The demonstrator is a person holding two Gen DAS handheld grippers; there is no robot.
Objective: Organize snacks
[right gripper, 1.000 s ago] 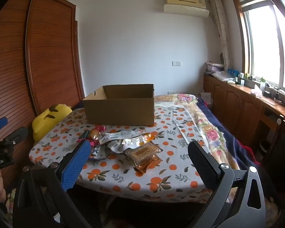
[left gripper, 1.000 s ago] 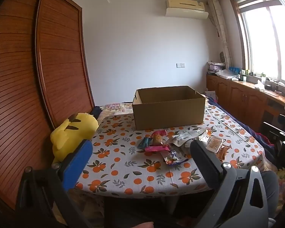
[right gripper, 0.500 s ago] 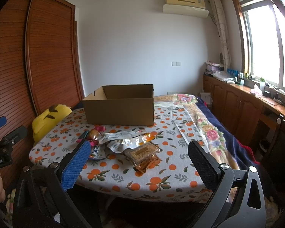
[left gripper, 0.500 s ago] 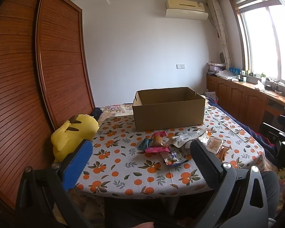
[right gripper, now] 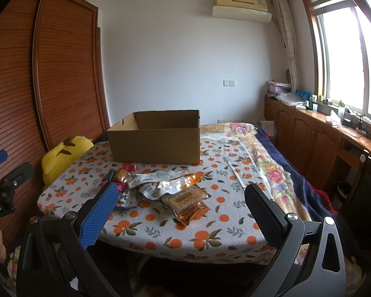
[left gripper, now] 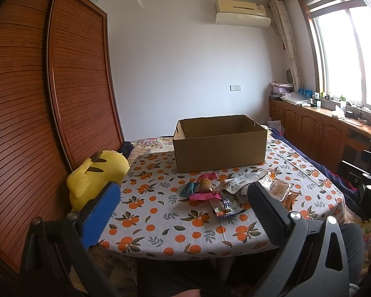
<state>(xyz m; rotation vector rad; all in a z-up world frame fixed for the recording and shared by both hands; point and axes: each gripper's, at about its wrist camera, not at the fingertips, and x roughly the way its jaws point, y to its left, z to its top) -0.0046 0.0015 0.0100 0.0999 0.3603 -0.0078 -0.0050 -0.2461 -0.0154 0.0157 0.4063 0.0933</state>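
An open brown cardboard box (left gripper: 219,146) (right gripper: 155,141) stands at the back of a table with an orange-print cloth (left gripper: 160,222) (right gripper: 210,230). Several snack packets lie in front of it: a pink packet (left gripper: 204,195), a blue-white pouch (left gripper: 226,204), silver pouches (right gripper: 160,186) and a clear tray of brown snacks (right gripper: 185,199). My left gripper (left gripper: 183,206) is open and empty, held before the table's front edge. My right gripper (right gripper: 180,205) is open and empty, also short of the table. The left gripper shows at the left edge of the right wrist view (right gripper: 2,185).
A yellow plush toy (left gripper: 96,175) (right gripper: 61,156) sits at the table's left edge by a wooden slatted wardrobe (left gripper: 37,123). A flowered blanket (right gripper: 267,165) lies right of the table. Wooden cabinets (right gripper: 309,138) line the window wall.
Both views have shifted only slightly; the left camera has tilted down a little. Both grippers stay open and the snacks have not moved.
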